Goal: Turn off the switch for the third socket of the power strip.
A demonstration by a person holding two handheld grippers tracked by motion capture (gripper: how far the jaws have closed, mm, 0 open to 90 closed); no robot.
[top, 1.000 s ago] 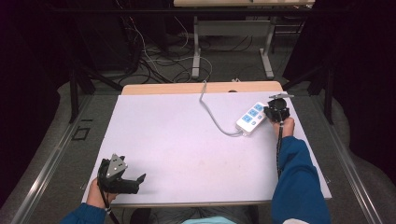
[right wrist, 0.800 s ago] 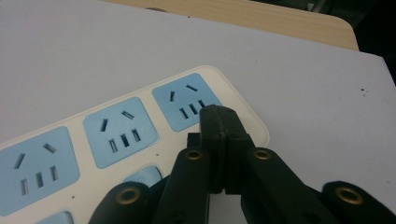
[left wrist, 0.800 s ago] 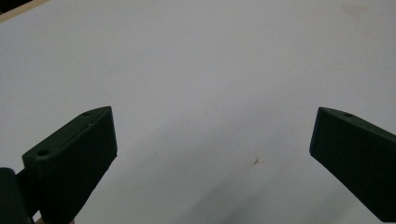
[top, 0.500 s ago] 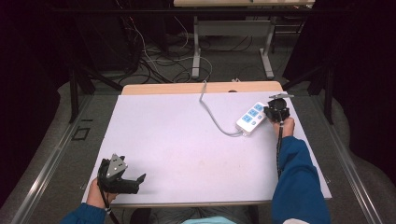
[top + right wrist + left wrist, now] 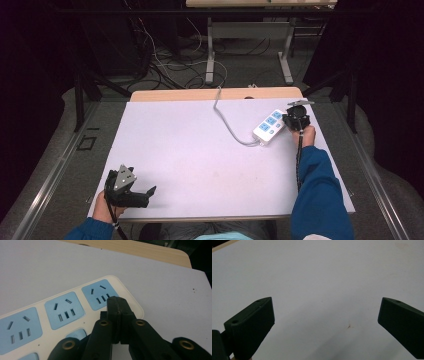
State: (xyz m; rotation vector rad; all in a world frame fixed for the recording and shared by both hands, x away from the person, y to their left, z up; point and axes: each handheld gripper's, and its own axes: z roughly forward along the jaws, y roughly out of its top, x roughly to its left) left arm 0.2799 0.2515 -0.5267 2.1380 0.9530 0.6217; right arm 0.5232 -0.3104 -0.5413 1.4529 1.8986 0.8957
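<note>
Right tongs (image 5: 117, 302) closed over power strip (image 5: 62, 312), near table edge (image 5: 320, 135)

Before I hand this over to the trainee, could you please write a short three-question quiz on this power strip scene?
1. True or false: the right gripper has its jaws shut, at the power strip.
2. Which gripper stands open over the bare table? A left gripper; B right gripper.
3. How many blue socket faces lie in a row, seen in the right gripper view?

Key: 1 true; 2 A; 3 three.
</note>
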